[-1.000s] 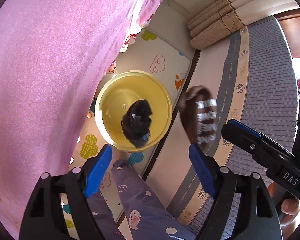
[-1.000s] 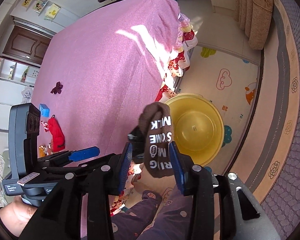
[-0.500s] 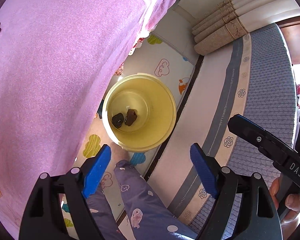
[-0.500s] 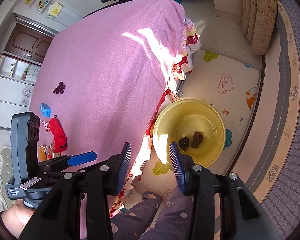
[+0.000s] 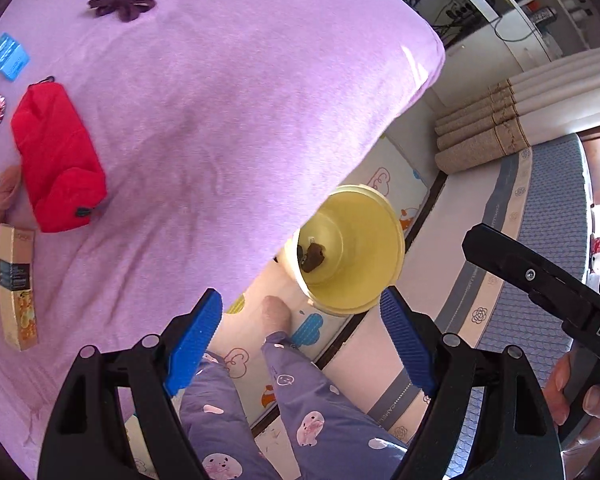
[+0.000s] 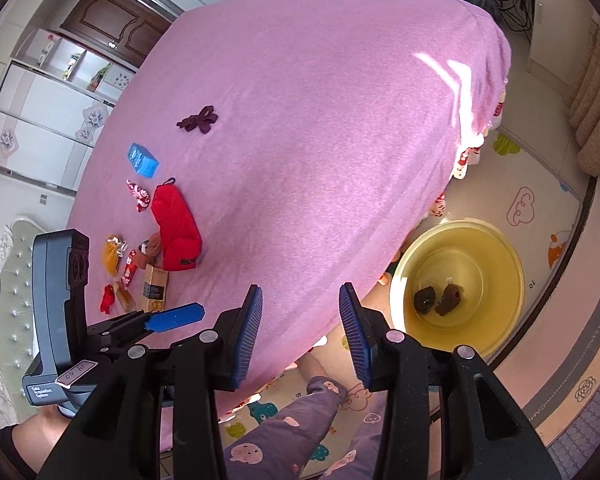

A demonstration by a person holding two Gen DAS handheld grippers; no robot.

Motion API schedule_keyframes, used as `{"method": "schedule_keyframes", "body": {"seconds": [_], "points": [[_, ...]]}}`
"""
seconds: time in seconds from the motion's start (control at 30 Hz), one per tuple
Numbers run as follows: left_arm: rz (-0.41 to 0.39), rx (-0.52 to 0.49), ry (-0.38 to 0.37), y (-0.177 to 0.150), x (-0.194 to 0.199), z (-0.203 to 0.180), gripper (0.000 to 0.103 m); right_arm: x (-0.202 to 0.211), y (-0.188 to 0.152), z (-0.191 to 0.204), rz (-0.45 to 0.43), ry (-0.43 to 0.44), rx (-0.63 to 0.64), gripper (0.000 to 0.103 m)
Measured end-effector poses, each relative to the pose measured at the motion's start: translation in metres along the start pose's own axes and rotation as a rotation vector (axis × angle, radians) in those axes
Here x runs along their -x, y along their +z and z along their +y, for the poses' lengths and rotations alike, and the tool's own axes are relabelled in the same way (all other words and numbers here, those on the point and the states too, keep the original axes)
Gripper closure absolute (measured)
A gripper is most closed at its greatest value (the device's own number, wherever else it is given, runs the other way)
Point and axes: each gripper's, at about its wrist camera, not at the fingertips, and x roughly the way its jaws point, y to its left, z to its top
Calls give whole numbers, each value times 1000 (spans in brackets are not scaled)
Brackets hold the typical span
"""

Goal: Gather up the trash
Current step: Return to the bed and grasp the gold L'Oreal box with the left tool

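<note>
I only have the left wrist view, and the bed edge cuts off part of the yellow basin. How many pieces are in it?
Observer: Two. The right wrist view shows a blackish piece and a brown piece side by side on the bottom of the yellow basin.
Operator: Is the right hand-held gripper carrying anything? I see only its body.
Observer: No. The right hand-held gripper has its jaws apart with nothing between them.
Operator: Anything on the bed beyond the carton?
Observer: Yes. A mustard-yellow crumpled item and a small red scrap lie to the left of the carton.
</note>
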Motion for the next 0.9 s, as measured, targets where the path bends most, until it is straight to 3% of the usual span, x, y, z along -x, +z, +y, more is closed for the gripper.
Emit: {"method": "schedule_keyframes", "body": {"seconds": [0.47,0.7,0.9], "points": [[-90,191,87,-22,61,173,22,-88,4,149,69,45,151,63],[-91,234,123,-28,63,236,22,-124,-3,190,86,44,187,63],[-62,237,131,-27,43,258,22,-143,0,204,104,30,212,63]]}}
